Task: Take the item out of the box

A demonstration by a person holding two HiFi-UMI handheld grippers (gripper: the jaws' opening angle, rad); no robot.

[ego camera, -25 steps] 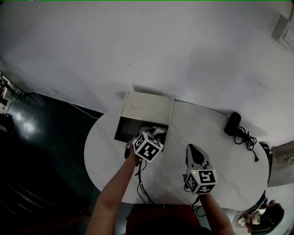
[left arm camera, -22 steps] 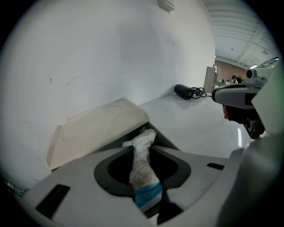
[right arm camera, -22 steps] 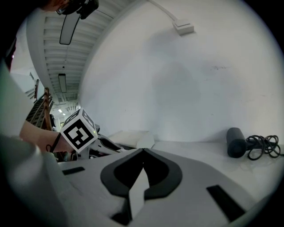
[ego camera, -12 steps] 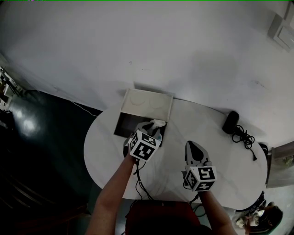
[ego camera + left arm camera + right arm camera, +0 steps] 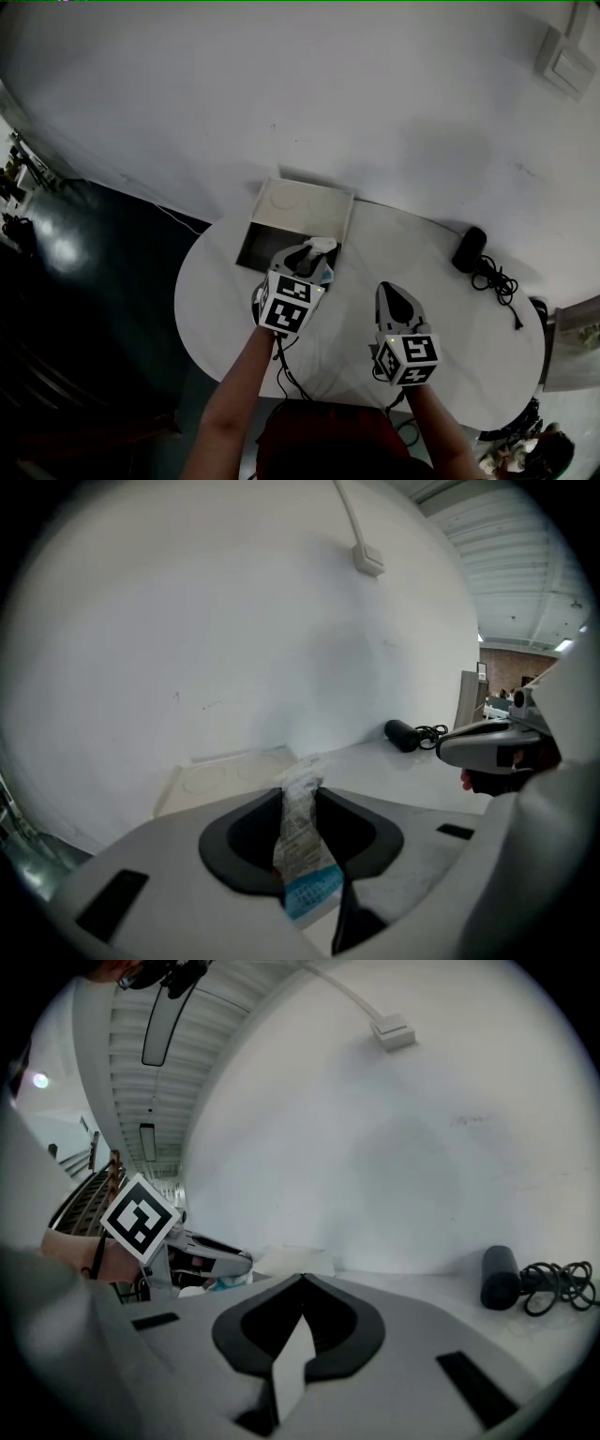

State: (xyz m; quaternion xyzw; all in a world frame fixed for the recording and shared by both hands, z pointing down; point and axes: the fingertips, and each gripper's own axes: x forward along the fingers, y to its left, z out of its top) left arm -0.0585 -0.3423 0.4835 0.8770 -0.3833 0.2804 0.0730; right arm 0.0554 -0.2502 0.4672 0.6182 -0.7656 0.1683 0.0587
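Left gripper view: the left gripper (image 5: 300, 799) is clamped on the packet (image 5: 302, 850), a thin white sachet with dark print and a blue band at its lower end. The packet stands upright between the two dark pads, its crumpled top projecting past the jaw tips. Beyond it lies the pale open lid of the box (image 5: 230, 778), against the wall.

Head view: the packet (image 5: 322, 245) is held in the left gripper (image 5: 314, 253) over the near right corner of the box (image 5: 267, 253), whose interior is dark. The box sits at the far left part of the white oval surface (image 5: 431, 328).

Right gripper view: the right gripper (image 5: 301, 1279) has its jaws together at the tips, with nothing between them. It points across the surface, apart from the box. A black cylinder (image 5: 498, 1277) and a coiled cable (image 5: 560, 1288) lie to its right, near the wall
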